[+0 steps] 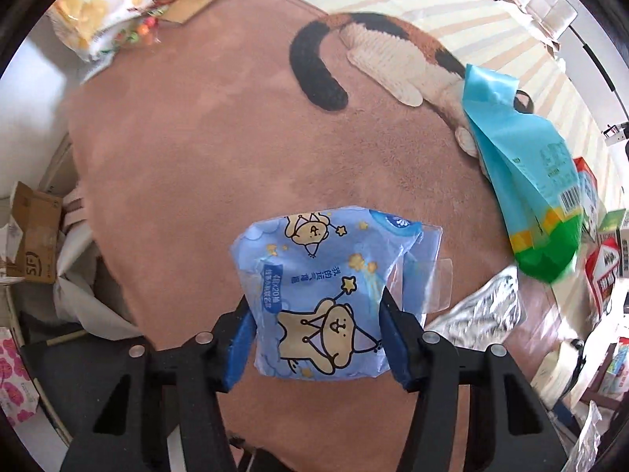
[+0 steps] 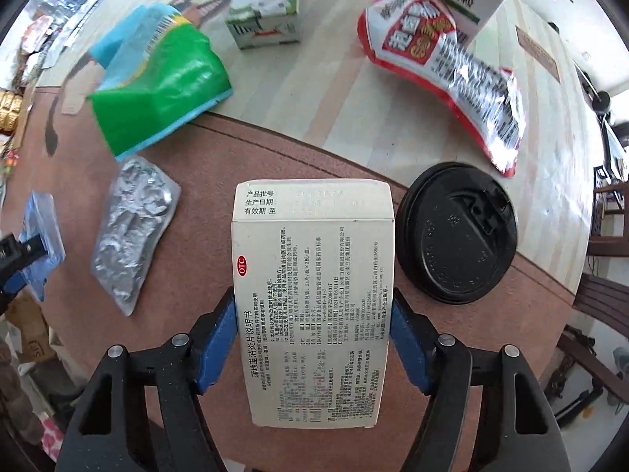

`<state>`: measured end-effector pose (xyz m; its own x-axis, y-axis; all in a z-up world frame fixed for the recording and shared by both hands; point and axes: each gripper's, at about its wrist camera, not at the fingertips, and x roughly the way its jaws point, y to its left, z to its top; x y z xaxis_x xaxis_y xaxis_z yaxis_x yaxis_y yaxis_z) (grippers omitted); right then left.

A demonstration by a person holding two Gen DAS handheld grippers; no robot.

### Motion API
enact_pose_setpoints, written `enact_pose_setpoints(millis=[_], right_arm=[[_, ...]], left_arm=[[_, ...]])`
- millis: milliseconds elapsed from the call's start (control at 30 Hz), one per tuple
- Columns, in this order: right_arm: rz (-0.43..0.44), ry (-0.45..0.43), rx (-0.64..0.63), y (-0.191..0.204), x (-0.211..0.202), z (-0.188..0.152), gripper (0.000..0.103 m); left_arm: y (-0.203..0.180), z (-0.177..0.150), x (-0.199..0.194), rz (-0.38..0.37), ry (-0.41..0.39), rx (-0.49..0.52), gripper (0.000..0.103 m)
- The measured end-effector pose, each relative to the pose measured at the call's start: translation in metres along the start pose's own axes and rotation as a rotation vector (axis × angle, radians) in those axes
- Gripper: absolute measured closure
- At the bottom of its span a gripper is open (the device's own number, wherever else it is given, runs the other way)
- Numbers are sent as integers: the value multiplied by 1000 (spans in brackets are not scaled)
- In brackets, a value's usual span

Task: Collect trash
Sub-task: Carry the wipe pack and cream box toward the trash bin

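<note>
Brown rug (image 1: pixel 196 165) beneath crinkled blue cartoon-printed packet (image 1: pixel 322 295), white text-covered box (image 2: pixel 314 306).

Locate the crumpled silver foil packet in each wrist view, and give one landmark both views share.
Left wrist: silver foil packet at lower right, beside the left gripper's right finger.
Right wrist: it lies at left of centre, left of the medicine box.
Shared landmark: green and blue bag, just beyond the packet.

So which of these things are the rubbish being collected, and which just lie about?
Being collected:
- blue tissue pack, gripped in the left tongs
- white medicine box, gripped in the right tongs

Lying about, likely next:
- black cup lid
- silver foil pouch
- green-blue bag
- milk carton
</note>
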<state>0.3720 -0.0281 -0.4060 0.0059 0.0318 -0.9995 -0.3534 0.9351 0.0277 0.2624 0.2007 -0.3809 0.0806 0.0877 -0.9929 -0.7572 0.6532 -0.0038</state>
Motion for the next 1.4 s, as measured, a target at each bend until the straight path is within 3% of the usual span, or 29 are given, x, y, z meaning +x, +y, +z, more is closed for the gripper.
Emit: enact_pose_setpoints(millis=[233,400,567,733,900,1133,1400], right_arm=[[26,-83,-57,12,-42,-14,29],[49,-167,-108,27,-77,-39,29],[86,-230,-192,47,-105,-91,29],[130,-275,-299,84,-120,-165,29],[206,-250,-417,128,-116,-227,29],[226,-89,-591,189,-35,-300,29],[187,103,-670,229,139,-342,29]], left_arm=[[10,-39,-46,-10,-79,14,49],[41,-80,-80,-30,-139,1,49],[76,-123,-108,-38,-196,-27,49],[123,-175,-131,-37,-240,-81,49],[175,-235,-135,-58,-226,-158,49],[246,-296,-70,-105,-83,-310,49],[301,-344,105,-212,147,-478,49]])
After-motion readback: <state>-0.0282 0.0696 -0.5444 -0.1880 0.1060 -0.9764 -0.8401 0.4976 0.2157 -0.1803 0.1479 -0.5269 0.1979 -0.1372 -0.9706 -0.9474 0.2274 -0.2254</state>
